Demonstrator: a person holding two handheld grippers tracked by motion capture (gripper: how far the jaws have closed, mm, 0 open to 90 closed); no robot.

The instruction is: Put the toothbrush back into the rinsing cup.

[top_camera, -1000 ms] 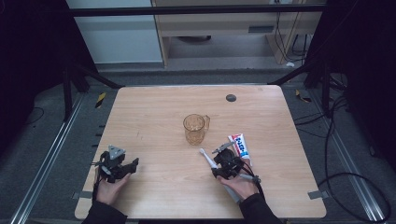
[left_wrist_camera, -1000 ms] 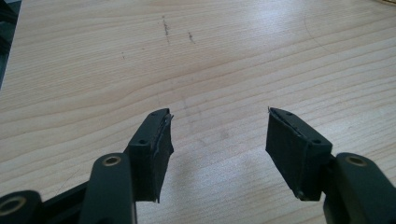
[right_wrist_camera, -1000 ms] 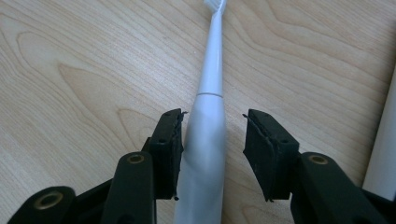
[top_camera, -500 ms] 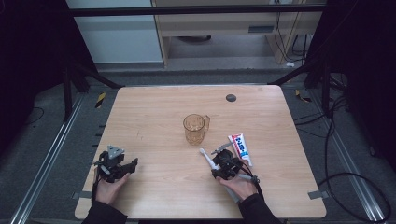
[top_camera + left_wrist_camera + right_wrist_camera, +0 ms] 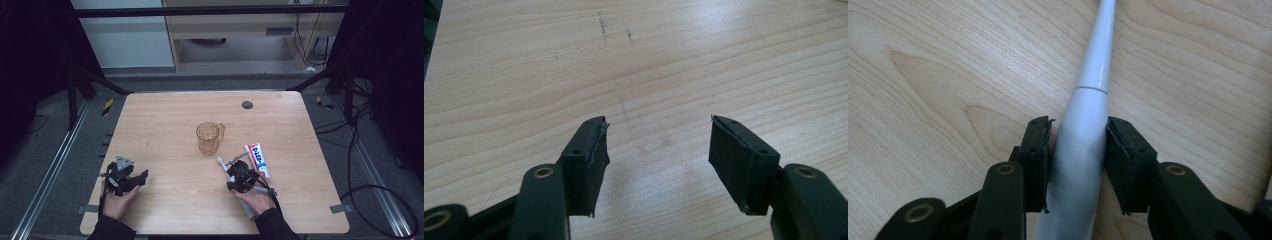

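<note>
A white electric toothbrush lies flat on the pale wooden desk, toward the near right part of the top, its slim neck and brush head pointing away from the person and toward the cup. The right gripper sits over the thick handle, and its two black fingers have just been closing, with the handle between them; in the right gripper view the pads press against both sides of the white body, with the brush resting on the wood. The person's right hand holds that gripper low over the desk.

Just beside it, on the right, lies a toothpaste tube, white with red and blue print, flat on the desk and close to the gripper. Past the brush head, near the middle of the desk, stands a clear amber glass mug, upright, its handle turned to the right. A small dark round disc sits in the desk's far edge.

Well apart, at the near left, the left gripper rests in the person's left hand, its fingers spread wide over bare wood with nothing between them.
</note>
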